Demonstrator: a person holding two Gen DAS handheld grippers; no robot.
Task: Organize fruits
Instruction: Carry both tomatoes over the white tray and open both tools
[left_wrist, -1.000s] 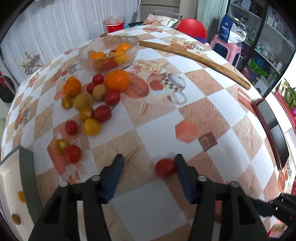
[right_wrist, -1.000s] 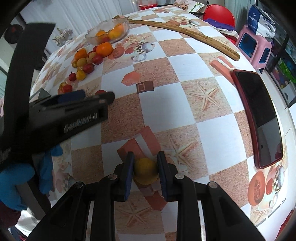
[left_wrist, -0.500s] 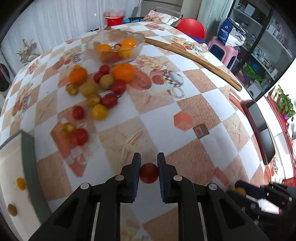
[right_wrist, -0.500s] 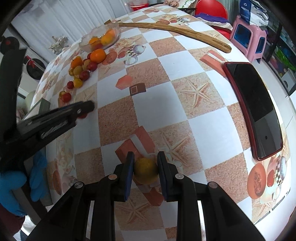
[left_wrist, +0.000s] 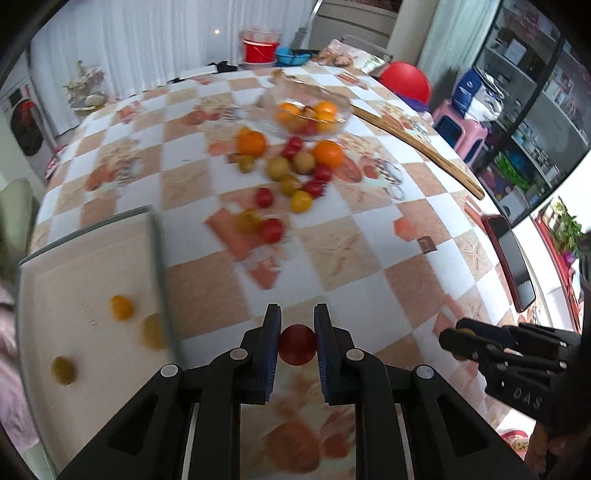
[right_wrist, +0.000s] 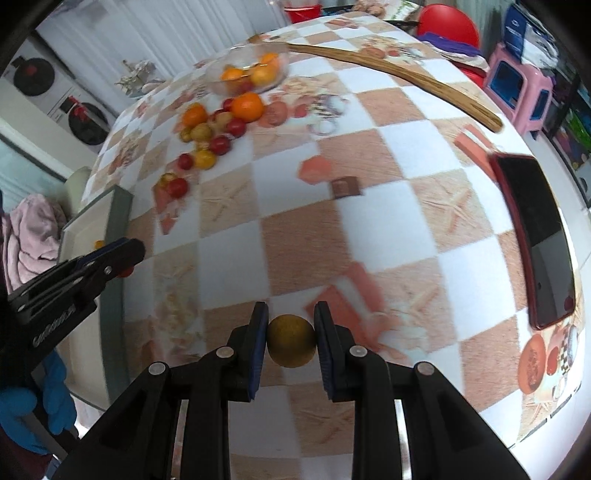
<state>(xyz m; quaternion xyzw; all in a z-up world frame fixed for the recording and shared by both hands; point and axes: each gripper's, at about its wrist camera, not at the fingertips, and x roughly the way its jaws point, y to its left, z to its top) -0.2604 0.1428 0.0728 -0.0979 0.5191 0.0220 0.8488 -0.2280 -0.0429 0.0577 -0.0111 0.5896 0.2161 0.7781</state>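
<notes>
My left gripper (left_wrist: 297, 341) is shut on a red cherry tomato (left_wrist: 297, 344), held above the checked tablecloth. My right gripper (right_wrist: 291, 339) is shut on a yellow-brown round fruit (right_wrist: 291, 345). A white tray (left_wrist: 55, 288) at the left holds three yellow fruits (left_wrist: 122, 307). A pile of oranges and tomatoes (left_wrist: 291, 173) lies mid-table before a glass bowl (left_wrist: 308, 110) of fruit. In the right wrist view the left gripper (right_wrist: 122, 258) hovers by the tray (right_wrist: 110, 214), and the pile (right_wrist: 218, 136) and bowl (right_wrist: 247, 72) are far left.
A long wooden stick (right_wrist: 399, 77) lies across the far right of the table. A red-cased phone (right_wrist: 535, 236) lies near the right edge. A pink stool (right_wrist: 517, 85) and a red chair (left_wrist: 404, 81) stand beyond the table. A pink cloth (right_wrist: 26, 240) lies left of the tray.
My left gripper closed on the red tomato, lifted it and swung left toward the tray. My right gripper kept its hold on the yellow fruit and rose slightly.
</notes>
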